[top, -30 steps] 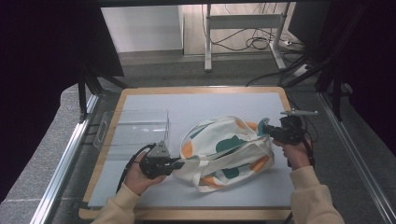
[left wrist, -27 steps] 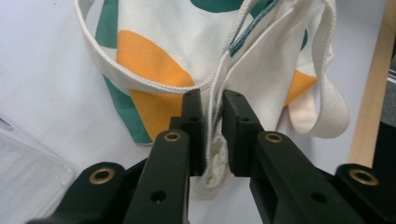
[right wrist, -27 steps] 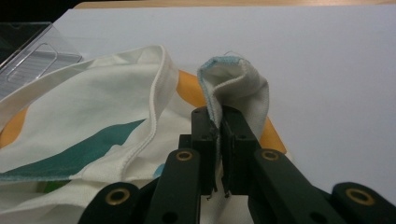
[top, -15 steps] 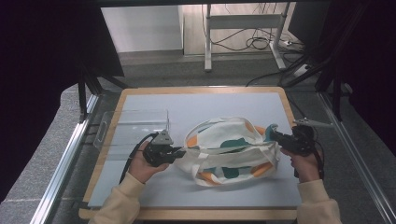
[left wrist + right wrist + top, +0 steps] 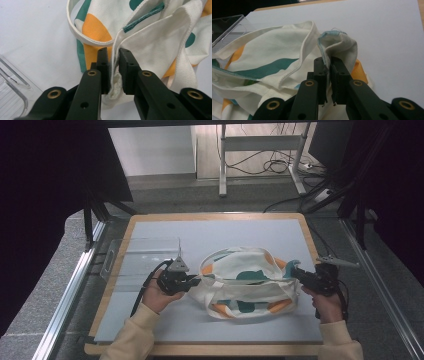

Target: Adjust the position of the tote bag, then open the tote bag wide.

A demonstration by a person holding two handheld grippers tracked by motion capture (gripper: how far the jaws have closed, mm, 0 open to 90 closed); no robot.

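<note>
The cream cloth tote bag with orange and teal patches [image 5: 248, 282] lies lengthwise across the counter [image 5: 210, 232] between both claws, the left claw [image 5: 196, 281] clamped on its left edge and the right claw [image 5: 295, 271] on its right.

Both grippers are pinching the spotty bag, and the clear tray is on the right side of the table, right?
Not quite. Both grippers, left and right, do pinch the bag, but the clear tray sits on the left side of the table, as the high view shows.

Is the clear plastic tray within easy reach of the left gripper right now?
Probably not yet. The clear tray lies close beside the left gripper with nothing between them, but its jaws are clamped on the edge of the cloth bag, so it would have to let go first.
</note>
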